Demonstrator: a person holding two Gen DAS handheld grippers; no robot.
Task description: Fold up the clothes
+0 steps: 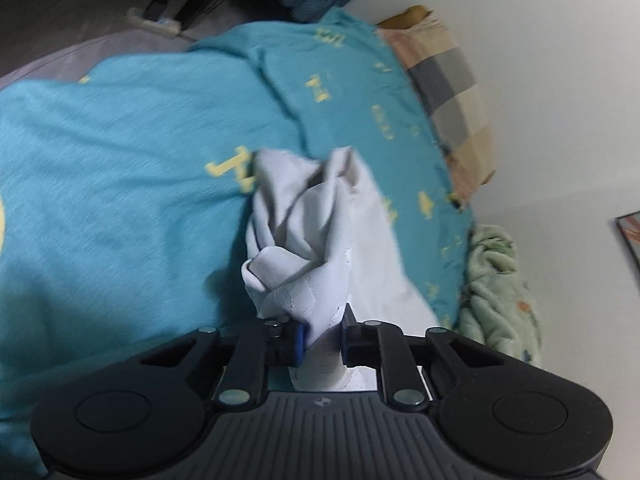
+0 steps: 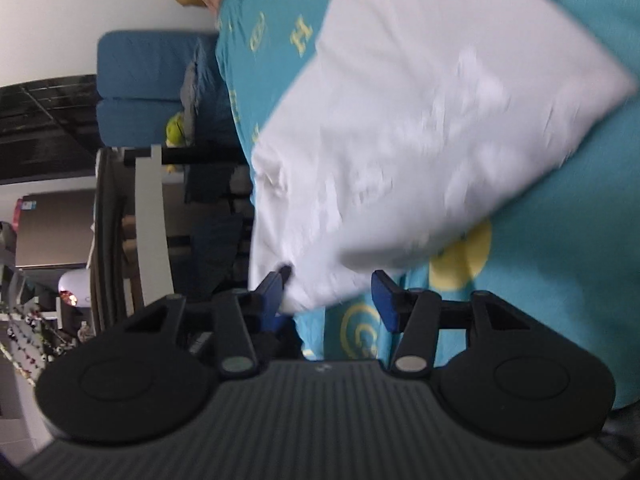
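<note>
A white garment (image 1: 316, 232) hangs bunched above a teal bedsheet (image 1: 120, 140) with yellow letters. My left gripper (image 1: 324, 338) is shut on a fold of it, the cloth squeezed between the blue pads. In the right wrist view the same white garment (image 2: 400, 140) spreads wide and blurred over the teal sheet (image 2: 560, 260). My right gripper (image 2: 328, 300) is open, its blue pads wide apart, with the lower corner of the garment lying between them and touching the left pad.
A checked pillow (image 1: 452, 92) and a pale green blanket (image 1: 496, 292) lie by the white wall at the bed's far side. Blue cushions (image 2: 140, 88), a chair frame (image 2: 148, 220) and room clutter sit beyond the bed edge.
</note>
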